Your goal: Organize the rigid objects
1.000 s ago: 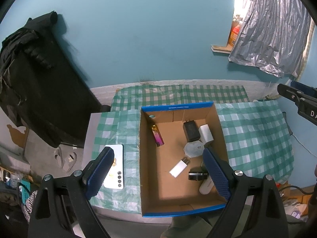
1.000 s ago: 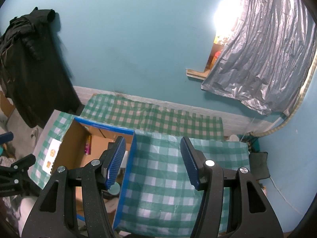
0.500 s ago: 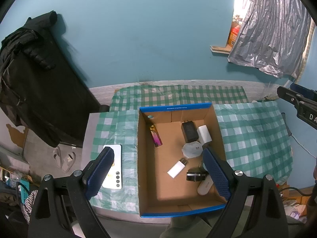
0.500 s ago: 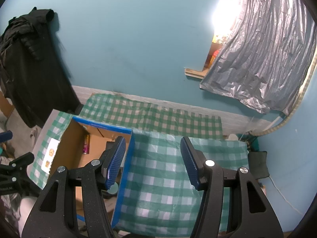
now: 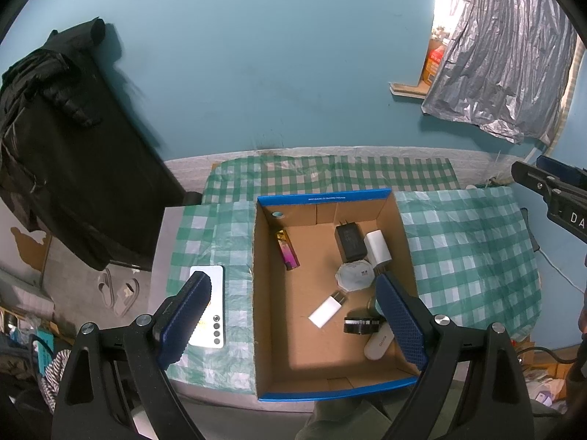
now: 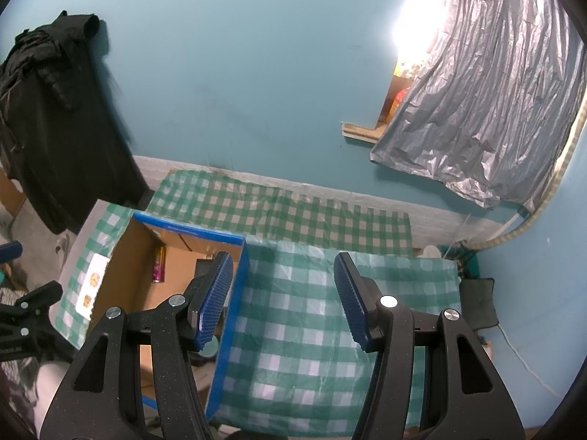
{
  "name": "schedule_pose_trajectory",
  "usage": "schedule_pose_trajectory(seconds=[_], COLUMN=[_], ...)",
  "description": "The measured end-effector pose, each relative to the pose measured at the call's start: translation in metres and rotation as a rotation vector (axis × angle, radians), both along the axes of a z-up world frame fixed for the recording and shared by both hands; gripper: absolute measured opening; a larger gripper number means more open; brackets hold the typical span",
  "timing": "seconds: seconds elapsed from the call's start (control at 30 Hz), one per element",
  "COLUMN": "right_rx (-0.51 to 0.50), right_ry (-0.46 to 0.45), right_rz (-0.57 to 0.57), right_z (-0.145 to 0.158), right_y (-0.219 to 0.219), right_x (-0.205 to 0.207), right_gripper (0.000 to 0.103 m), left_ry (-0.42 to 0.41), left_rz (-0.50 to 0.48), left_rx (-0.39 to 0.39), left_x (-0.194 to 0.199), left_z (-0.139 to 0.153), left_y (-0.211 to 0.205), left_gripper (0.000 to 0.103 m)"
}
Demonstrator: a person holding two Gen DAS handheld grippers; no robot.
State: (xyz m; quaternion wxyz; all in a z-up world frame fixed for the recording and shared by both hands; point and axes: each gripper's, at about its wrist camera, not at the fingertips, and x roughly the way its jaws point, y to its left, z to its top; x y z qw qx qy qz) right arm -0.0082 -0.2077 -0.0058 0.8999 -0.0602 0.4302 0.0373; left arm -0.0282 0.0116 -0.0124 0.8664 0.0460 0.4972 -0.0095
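A blue-rimmed cardboard box [image 5: 323,195] sits on the green checked tablecloth. It holds a purple lighter [image 5: 287,250], a black charger [image 5: 350,242], a white charger [image 5: 378,246], a clear octagonal case [image 5: 354,275], a small white plug [image 5: 326,310], a black round piece [image 5: 361,325] and a white oval device [image 5: 379,344]. A white phone [image 5: 212,308] lies on the cloth left of the box. My left gripper [image 5: 293,326] is open and empty, high above the phone and box. My right gripper [image 6: 284,297] is open and empty above the box's right wall [image 6: 234,300].
The table [image 6: 323,315] stands against a teal wall. A black jacket [image 5: 62,139] hangs at the left. A silver curtain [image 5: 506,55] hangs at the upper right. Sandals [image 5: 119,291] lie on the floor left of the table. Checked cloth stretches right of the box.
The left view has shifted slightly, so the box and phone sit a little further left and down the frame. Both grippers stay open and empty.
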Motion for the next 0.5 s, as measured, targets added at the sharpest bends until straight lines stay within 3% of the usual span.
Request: schedule_pose_trajectory(seconds=[0.5], right_rx=[-0.001], right_ry=[0.002], right_rz=[0.001], right_z=[-0.0005], right_y=[-0.0001], right_x=[0.0005], right_gripper=[0.056], left_ry=[-0.004], left_rz=[0.001], left_rx=[0.006], left_x=[-0.001], left_z=[-0.0005], left_y=[-0.0023], left_gripper=[0.092])
